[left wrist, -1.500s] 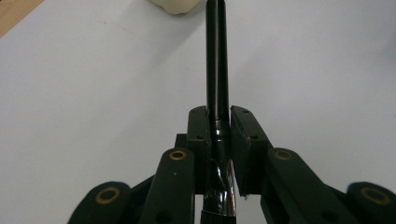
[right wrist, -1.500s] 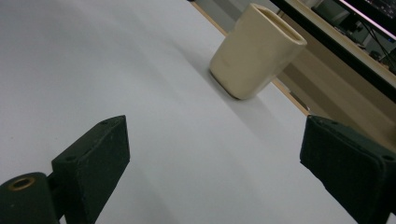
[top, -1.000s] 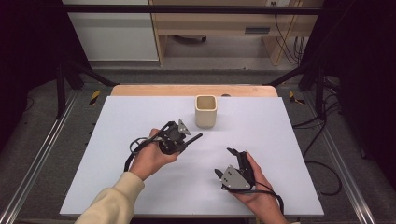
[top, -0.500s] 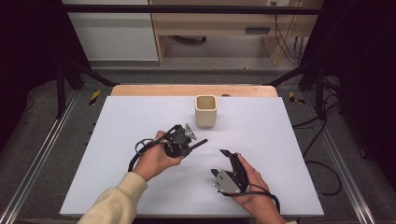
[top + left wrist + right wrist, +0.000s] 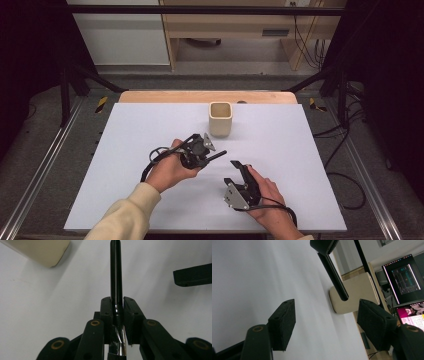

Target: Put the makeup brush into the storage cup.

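1. Currently the left claw point(image 5: 212, 156) clamps a slim black glossy pen point(image 5: 116, 272) mid-frame, below the beige square cup point(image 5: 220, 119).
2. Right claw point(image 5: 239, 172), lower centre, has been closing, nothing between; line it up before pinching.

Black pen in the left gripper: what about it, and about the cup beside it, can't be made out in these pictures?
- Black pen: its rear end runs off the bottom edge of the left gripper view; in the high view it is too small to tell cap from tip.
- Left gripper: its pads cover the barrel's middle.
- Beige cup: its inside is too shadowed in the high view; cut off by the top edge in the left gripper view.
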A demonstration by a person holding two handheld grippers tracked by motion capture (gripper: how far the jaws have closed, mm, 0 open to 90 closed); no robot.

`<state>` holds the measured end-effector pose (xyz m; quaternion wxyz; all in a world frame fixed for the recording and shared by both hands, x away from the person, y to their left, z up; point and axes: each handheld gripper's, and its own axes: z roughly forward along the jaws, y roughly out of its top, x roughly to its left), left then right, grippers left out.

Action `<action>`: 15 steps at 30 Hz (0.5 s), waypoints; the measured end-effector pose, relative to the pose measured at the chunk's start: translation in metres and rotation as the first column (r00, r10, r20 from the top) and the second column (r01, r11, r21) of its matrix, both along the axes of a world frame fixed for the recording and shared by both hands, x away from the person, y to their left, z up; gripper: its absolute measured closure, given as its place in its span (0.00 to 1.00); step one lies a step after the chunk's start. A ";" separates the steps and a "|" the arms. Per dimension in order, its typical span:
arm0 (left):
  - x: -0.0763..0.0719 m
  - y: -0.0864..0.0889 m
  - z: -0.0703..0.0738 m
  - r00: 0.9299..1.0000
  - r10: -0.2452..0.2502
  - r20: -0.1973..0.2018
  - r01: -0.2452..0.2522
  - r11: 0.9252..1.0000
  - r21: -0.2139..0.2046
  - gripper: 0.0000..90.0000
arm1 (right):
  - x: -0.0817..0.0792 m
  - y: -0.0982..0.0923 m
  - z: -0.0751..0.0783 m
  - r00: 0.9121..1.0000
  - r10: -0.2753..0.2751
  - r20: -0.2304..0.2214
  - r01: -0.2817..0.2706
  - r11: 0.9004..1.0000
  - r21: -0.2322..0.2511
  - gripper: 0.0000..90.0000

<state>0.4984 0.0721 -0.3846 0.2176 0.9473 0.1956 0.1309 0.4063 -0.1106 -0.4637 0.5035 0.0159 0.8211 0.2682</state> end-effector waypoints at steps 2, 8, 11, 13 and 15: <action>0.001 -0.001 0.001 1.000 -0.004 0.000 0.004 1.000 -0.001 0.87 | 0.000 0.001 0.000 1.000 -0.011 0.001 0.010 1.000 0.004 0.38; 0.003 -0.004 0.005 1.000 -0.015 0.000 0.015 1.000 0.001 0.87 | 0.004 0.004 0.001 1.000 0.001 0.028 -0.001 1.000 -0.025 0.40; 0.003 -0.006 0.005 1.000 -0.015 -0.005 0.015 1.000 -0.007 0.87 | 0.006 0.006 0.003 0.999 -0.003 0.045 0.004 1.000 -0.030 0.43; 0.003 -0.008 0.006 1.000 -0.020 -0.007 0.020 1.000 -0.008 0.87 | 0.008 0.006 0.003 0.999 0.011 0.054 -0.009 0.999 -0.039 0.43; 0.003 -0.010 0.006 0.999 -0.035 -0.009 0.035 0.999 0.002 0.87 | 0.009 0.007 0.002 0.999 0.004 0.049 -0.002 0.999 -0.043 0.44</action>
